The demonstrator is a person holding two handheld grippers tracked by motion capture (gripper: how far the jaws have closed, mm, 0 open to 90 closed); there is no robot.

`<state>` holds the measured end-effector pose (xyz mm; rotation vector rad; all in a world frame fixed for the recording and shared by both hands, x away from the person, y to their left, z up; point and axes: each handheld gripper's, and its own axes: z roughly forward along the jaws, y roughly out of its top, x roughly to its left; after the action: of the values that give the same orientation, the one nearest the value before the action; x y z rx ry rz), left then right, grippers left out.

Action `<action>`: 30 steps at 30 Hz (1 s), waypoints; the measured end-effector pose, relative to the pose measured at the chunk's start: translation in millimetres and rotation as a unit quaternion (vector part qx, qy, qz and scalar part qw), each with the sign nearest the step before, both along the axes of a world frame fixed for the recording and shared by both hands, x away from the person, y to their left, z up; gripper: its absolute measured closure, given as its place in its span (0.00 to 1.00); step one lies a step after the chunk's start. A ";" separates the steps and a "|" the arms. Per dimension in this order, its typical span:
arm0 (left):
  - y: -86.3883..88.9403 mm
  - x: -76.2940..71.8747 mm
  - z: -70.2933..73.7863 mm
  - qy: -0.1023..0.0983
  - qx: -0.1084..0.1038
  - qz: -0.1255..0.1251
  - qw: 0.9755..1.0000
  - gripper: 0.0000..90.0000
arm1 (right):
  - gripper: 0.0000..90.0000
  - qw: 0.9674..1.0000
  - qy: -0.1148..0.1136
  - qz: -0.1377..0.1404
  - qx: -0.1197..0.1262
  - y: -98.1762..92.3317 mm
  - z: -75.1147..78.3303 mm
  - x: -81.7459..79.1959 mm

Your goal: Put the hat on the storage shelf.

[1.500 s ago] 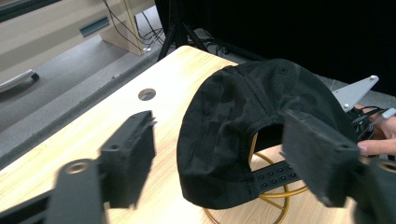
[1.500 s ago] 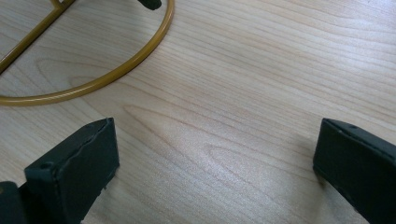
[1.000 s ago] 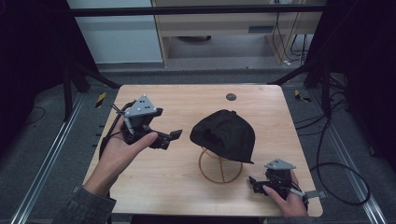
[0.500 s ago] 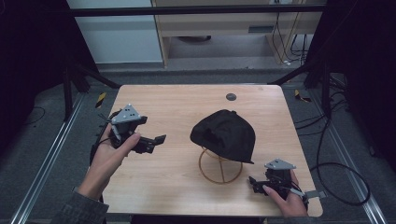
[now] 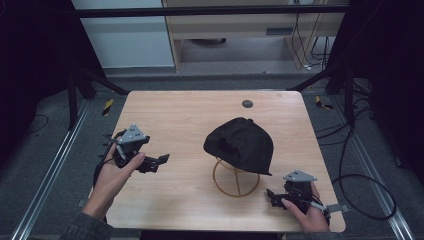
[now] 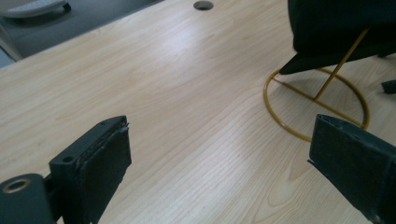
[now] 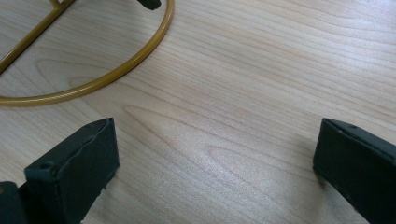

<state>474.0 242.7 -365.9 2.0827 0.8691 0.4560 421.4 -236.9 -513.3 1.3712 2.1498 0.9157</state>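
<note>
A light wooden table (image 5: 190, 115) is seen across the middle of the high view, set on a dark grey floor (image 5: 45, 150) with metal rails (image 5: 50, 175) at lower left and lower right; pale cabinets (image 5: 125, 35) are seen along the top of the frame, and black cables (image 5: 360, 185) are looped on the floor at lower right; a small round hole (image 5: 247, 104) is set in the table near its far edge.

A black cap (image 5: 241, 145) is placed right of centre in the high view, perched on a gold wire stand (image 5: 236, 177) whose ring rests on the wood; in the left gripper view the stand and cap are seen at upper right, apart from the jaws.

The left gripper (image 5: 159, 161) is held at the left of the high view, well apart from the cap and pointed toward it; its jaws are spread wide over bare wood in the left gripper view, with nothing between them; the right gripper (image 5: 271, 196) is held at lower right, just beside the stand's ring, jaws likewise spread and empty; in the right gripper view the ring is seen at upper left.
</note>
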 end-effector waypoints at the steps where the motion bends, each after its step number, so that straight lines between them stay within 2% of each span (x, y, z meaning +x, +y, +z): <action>1: 1.3 -0.1 -3.6 0.002 0.002 0.001 1.000 0.05 | 0.00 1.000 0.000 0.000 0.000 0.0 0.0 0.0; 10: 10.8 -0.7 -35.3 0.015 0.021 0.014 1.000 0.05 | 0.00 1.000 0.000 0.000 0.000 0.0 0.0 0.0; 19: 16.6 -2.5 -63.8 0.031 0.031 0.024 0.999 0.05 | 0.00 1.000 0.000 0.000 0.000 0.0 0.0 0.0; 24: 21.0 -3.4 -78.2 0.040 0.036 0.029 0.998 0.05 | 0.00 1.000 0.000 0.000 0.000 0.0 0.0 0.0; 30: 29.6 -3.3 -93.2 0.045 0.030 0.040 0.998 0.06 | 0.00 1.000 0.000 0.000 0.000 0.0 0.0 0.0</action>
<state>470.7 272.3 -459.1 2.1439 1.0052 0.4379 421.5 -236.9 -513.3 1.3711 2.1493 0.9155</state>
